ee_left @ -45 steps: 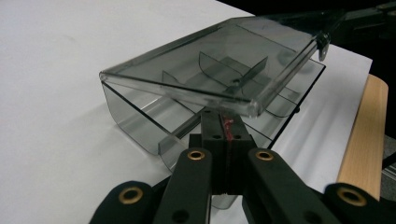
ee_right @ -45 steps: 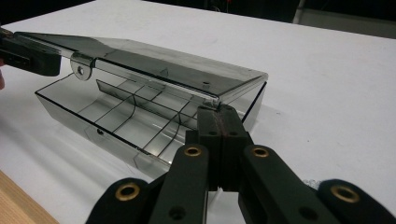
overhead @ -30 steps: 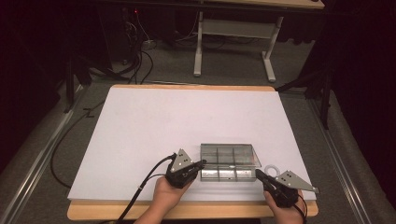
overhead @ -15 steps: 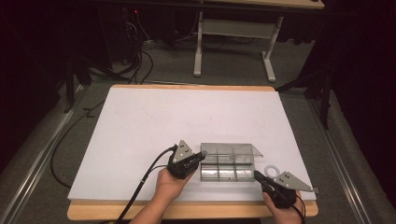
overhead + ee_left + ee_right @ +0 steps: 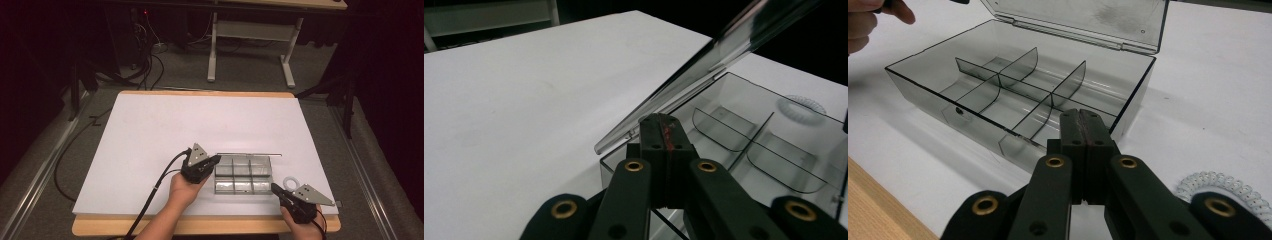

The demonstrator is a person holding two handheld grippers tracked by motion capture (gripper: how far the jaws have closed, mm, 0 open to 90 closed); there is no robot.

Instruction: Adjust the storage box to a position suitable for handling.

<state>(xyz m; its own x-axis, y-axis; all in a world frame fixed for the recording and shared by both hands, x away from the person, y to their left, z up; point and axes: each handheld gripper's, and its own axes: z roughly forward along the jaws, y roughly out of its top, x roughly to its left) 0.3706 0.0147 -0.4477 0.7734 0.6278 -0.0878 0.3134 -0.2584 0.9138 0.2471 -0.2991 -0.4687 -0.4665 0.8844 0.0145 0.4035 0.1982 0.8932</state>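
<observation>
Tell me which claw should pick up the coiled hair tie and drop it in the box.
Right, probably. The right claw sits beside the coiled hair tie, at the box's near right corner. The left claw is at the box's far left side under the raised lid. Both are shut, so open first.

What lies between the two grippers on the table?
The open clear compartment box lies between the left gripper and the right gripper, seen in the high view.

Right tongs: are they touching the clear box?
Cannot tell. In the right gripper view, the shut right tongs overlap the box corner; no gap or contact shows plainly.
</observation>
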